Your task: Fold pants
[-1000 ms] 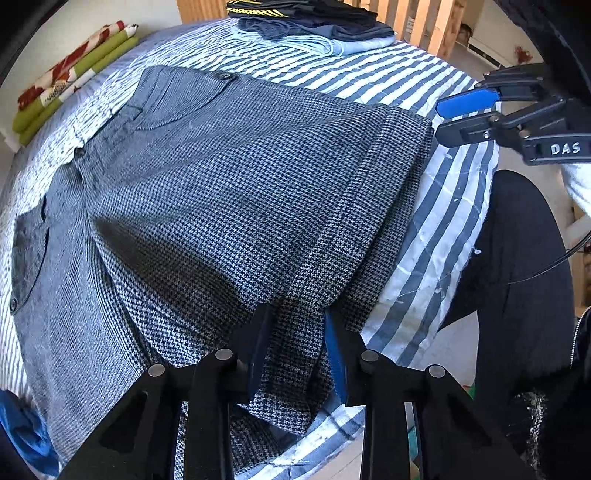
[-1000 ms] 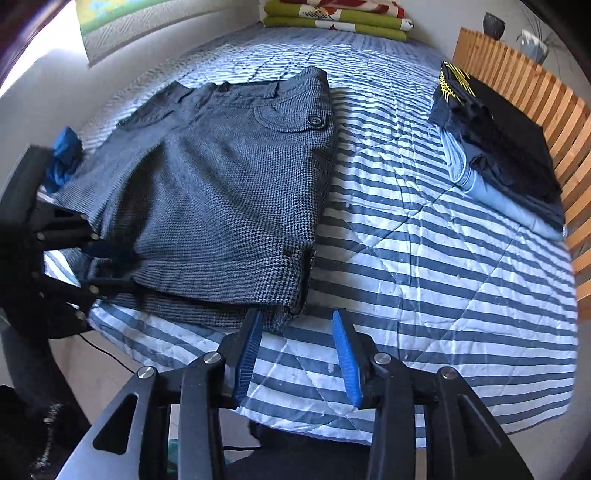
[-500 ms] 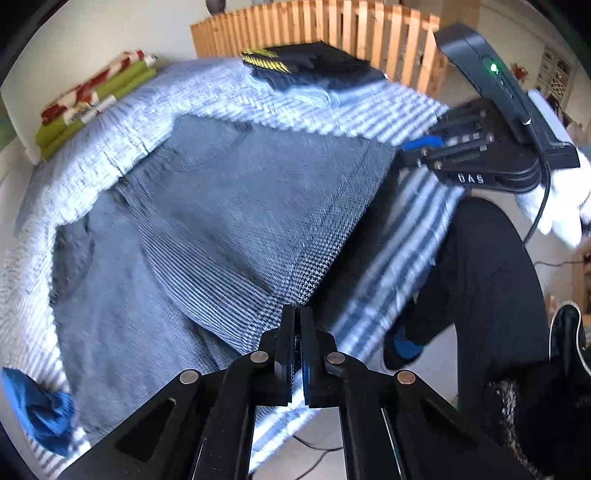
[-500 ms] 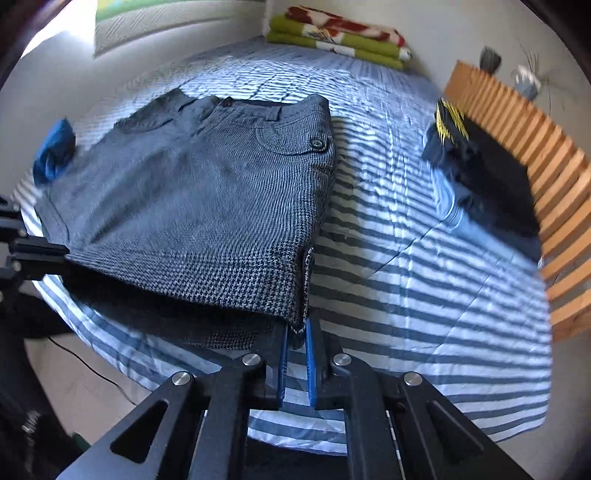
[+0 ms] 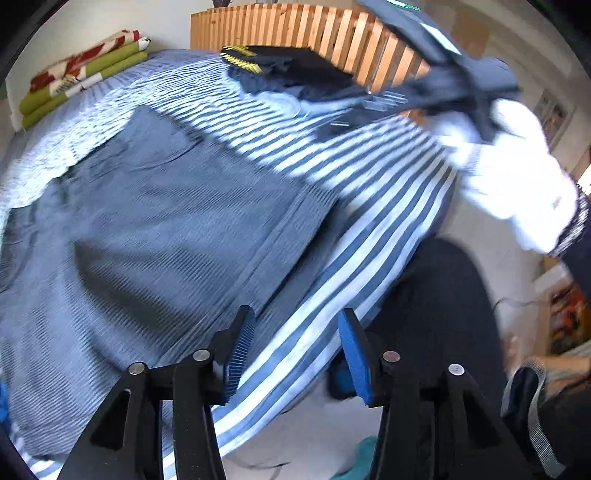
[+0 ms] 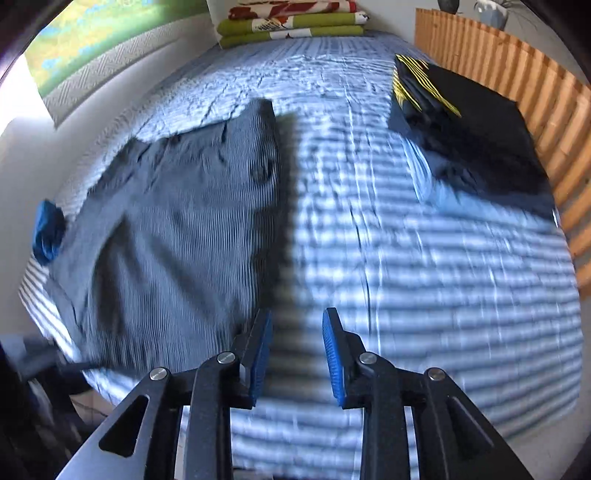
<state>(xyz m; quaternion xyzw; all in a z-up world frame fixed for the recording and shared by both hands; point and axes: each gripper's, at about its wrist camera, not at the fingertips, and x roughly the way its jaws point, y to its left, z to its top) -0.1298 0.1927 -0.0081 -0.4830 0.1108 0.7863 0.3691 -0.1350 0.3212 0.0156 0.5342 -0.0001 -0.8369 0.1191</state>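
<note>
The grey houndstooth pants [image 5: 155,236] lie flat on the striped bedspread [image 5: 376,206], blurred by motion; in the right wrist view the pants [image 6: 184,236] fill the left half of the bed. My left gripper [image 5: 295,347] is open above the pants' near hem and the bed edge, holding nothing. My right gripper [image 6: 297,347] is open over bare striped cover [image 6: 424,277], just right of the pants' side edge, with nothing between its pads. The other gripper body [image 5: 454,81] shows blurred at the upper right of the left wrist view, held by a hand in a white sleeve [image 5: 517,177].
A stack of folded dark clothes [image 6: 465,129] lies by the wooden slatted footboard [image 6: 517,85]. Green and red folded blankets [image 6: 291,22] sit at the far end. A blue cloth [image 6: 48,232] lies at the left bed edge. A person's dark leg [image 5: 436,314] stands by the bed.
Both grippers were shut on the pants' hem corners half a second ago; now both are open and the hem is released. Both cameras have swung further over the bed, blurring the view.
</note>
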